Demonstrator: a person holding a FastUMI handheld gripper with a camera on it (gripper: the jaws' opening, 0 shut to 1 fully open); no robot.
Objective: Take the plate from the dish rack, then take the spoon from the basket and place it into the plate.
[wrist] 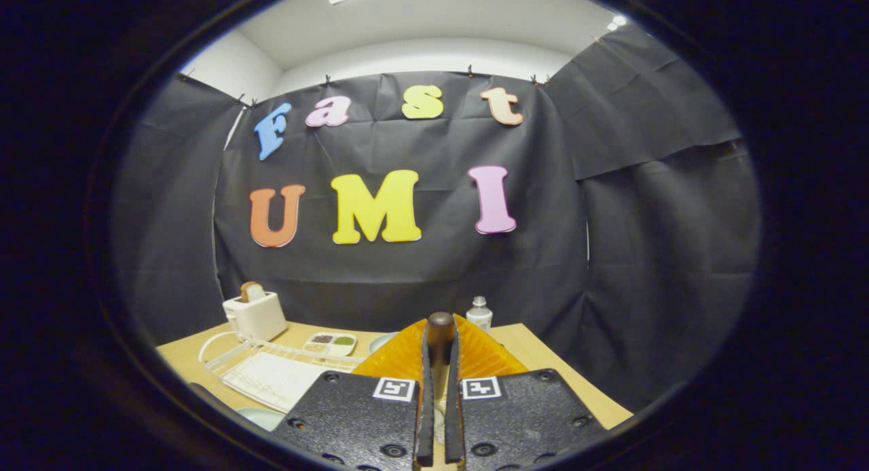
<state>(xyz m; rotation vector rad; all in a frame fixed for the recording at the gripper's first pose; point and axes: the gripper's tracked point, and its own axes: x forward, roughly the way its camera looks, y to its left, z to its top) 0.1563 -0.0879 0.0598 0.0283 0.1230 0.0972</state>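
My gripper (440, 354) is shut on a spoon: its dark brown rounded handle end (440, 327) sticks up between the two fingers. Right behind the fingers stands an orange ribbed basket (400, 359), partly hidden by them. The white wire dish rack (271, 372) lies on the table to the left of the fingers. A pale green plate rim (261, 417) shows beside the left finger, in front of the rack. The spoon's bowl is hidden.
A white toaster (256, 316) with bread in it stands beyond the rack. A small two-part dish (330, 343) and another pale rim (381, 342) lie behind the rack. A small bottle (479, 313) stands beyond the basket. The wooden table (550, 362) ends at the right.
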